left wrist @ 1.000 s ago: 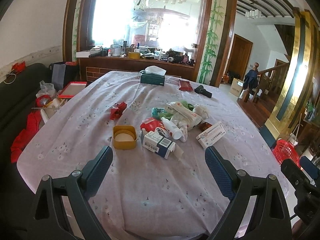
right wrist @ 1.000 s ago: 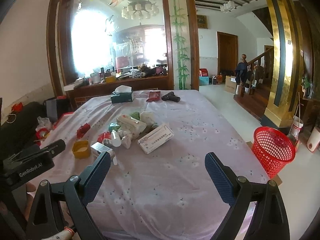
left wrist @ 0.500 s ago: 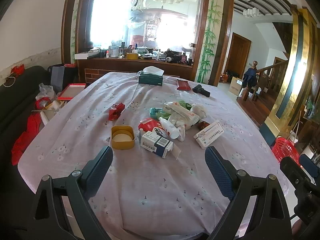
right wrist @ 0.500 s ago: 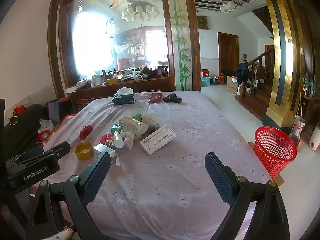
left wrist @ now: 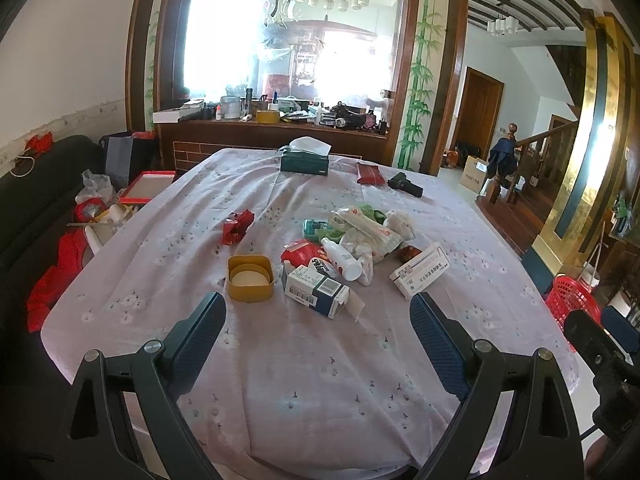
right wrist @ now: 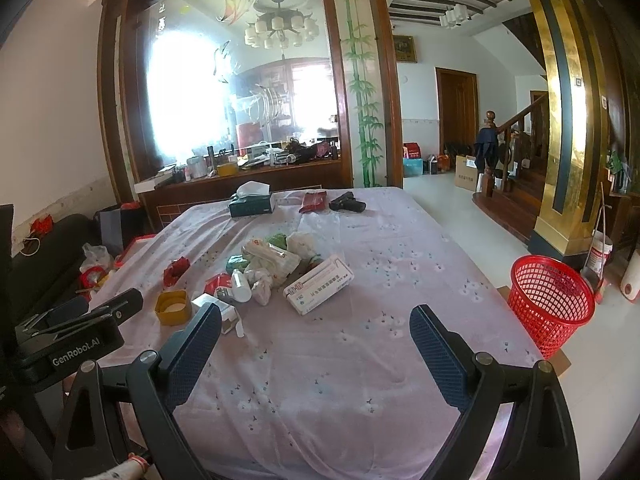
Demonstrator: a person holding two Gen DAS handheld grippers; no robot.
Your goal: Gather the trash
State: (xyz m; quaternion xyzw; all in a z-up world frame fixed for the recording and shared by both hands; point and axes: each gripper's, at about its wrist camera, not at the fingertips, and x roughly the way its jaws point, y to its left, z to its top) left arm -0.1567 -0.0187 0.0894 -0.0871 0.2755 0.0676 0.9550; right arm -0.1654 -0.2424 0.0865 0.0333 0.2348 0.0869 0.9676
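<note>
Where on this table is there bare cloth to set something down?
The near stretch of the tablecloth, between both open claws and the trash pile, is bare. So is the right side, from the white medicine box to the edge by the red basket. The middle is crowded; the far end holds a tissue box.

Trash pile (left wrist: 352, 248) mid-table, red mesh basket (right wrist: 550, 300) on floor
</note>
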